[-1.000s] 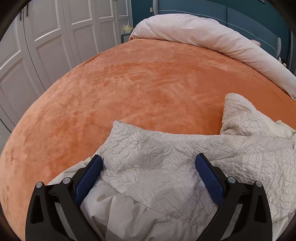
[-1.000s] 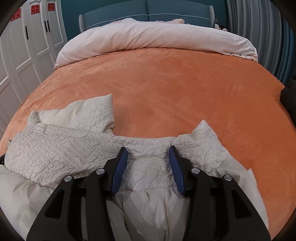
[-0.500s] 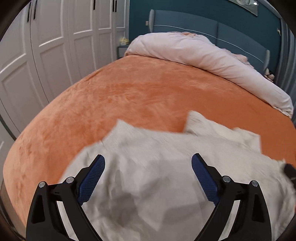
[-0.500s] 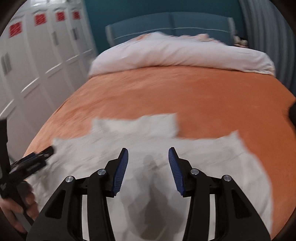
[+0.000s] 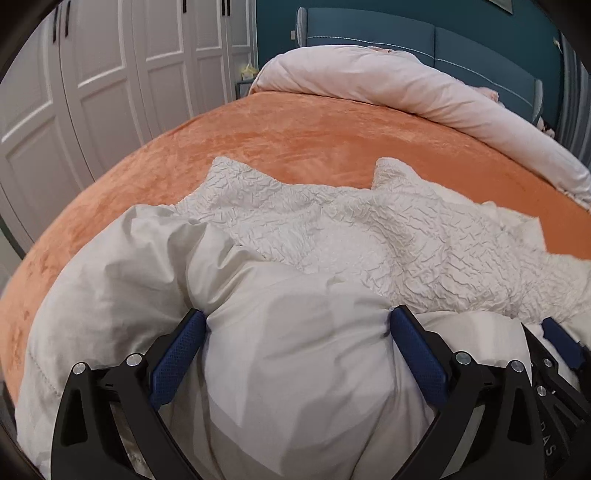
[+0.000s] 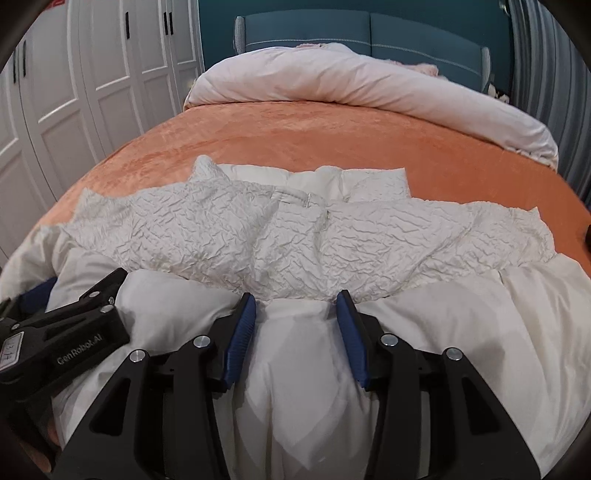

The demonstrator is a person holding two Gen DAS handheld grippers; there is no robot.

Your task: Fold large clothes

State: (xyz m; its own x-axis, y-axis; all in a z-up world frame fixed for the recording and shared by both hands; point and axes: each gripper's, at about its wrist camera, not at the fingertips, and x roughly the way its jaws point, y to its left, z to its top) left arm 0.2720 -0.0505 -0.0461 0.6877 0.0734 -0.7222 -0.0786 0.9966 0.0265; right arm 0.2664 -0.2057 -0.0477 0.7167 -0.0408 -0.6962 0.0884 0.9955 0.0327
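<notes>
A large white padded coat (image 5: 369,229) lies spread across the orange bedspread (image 5: 295,140), crinkled outer side up, with its smooth lining bunched at the near edge. My left gripper (image 5: 293,321) has its jaws very wide and still opening. A fat bulge of lining fills the gap and puckers at both blue pads. My right gripper (image 6: 295,299) is narrower and pinches a fold of the same coat (image 6: 258,229) hem between its pads. The two grippers sit side by side. One right finger (image 5: 557,332) shows at the edge of the left wrist view.
A rolled pale duvet (image 6: 351,81) lies along the far end of the bed, before a teal headboard (image 6: 369,33). White wardrobe doors (image 5: 92,92) stand close along the left side. Bare orange bedspread (image 6: 332,129) stretches between the coat and the duvet.
Both grippers swept across the bed with the coat, which blurred in motion. It now lies spread wider, with smooth lining between the jaws. The grippers have come close together.
</notes>
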